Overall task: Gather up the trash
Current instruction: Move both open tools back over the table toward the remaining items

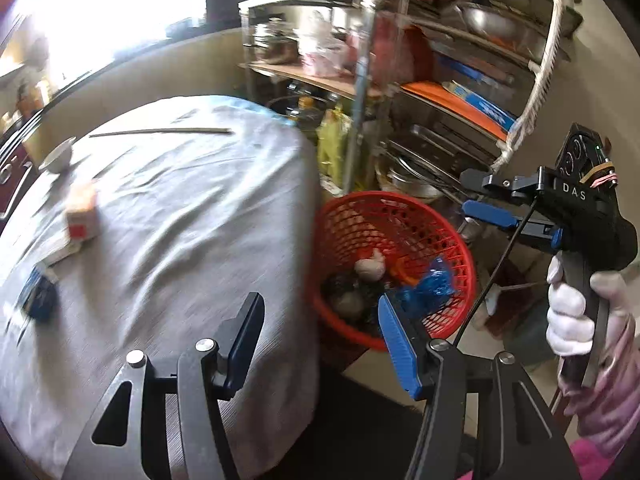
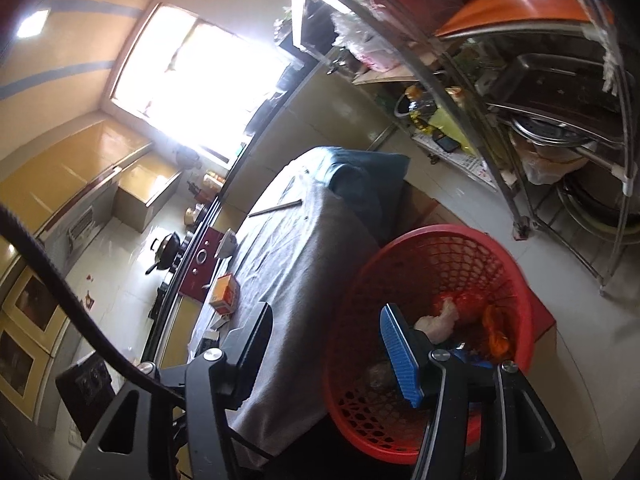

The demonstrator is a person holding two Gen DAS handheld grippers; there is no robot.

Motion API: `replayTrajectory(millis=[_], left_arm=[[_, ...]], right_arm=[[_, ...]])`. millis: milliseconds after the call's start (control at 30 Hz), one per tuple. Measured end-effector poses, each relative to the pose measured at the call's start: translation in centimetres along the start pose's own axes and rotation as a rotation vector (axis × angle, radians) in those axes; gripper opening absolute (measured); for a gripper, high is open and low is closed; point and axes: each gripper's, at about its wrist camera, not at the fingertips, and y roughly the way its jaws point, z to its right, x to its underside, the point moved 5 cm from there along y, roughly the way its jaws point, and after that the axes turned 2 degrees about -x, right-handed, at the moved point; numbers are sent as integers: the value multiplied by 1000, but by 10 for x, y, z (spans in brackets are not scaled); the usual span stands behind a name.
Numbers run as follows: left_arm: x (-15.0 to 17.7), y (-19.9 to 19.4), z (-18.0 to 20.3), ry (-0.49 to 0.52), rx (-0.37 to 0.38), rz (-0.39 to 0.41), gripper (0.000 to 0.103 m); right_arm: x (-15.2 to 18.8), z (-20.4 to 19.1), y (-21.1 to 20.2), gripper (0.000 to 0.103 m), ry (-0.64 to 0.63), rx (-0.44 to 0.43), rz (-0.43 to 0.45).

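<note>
Left tool wide open, empty; blue wrapper in red basket just past its right finger. Right tool open, empty.

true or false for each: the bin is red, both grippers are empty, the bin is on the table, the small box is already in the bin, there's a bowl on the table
1. The bin is red. True.
2. Both grippers are empty. True: the left gripper and the right gripper are open and hold nothing.
3. The bin is on the table. False: it stands lower, beside the table's edge.
4. The small box is already in the bin. False: it sits on the table.
5. A bowl is on the table. True.
</note>
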Motion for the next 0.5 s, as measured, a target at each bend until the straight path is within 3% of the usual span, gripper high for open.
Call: replayTrajectory(millis=[100,233,367,500], left_arm=[[12,-21,-24,-87,-30,42,60],[24,-60,-48,-185,-112,180,61],[36,-91,-53,-171,-159,288,78],[46,-100,-58,-155,-177,301,80]], right_arm=[[2,-16,4,60,-39,-10,-10],[5,-42,12,60,-92,-32,-27],[10,-72,20,60,-156,-48,-46],[18,-105,31,60,-225,-63,-70]])
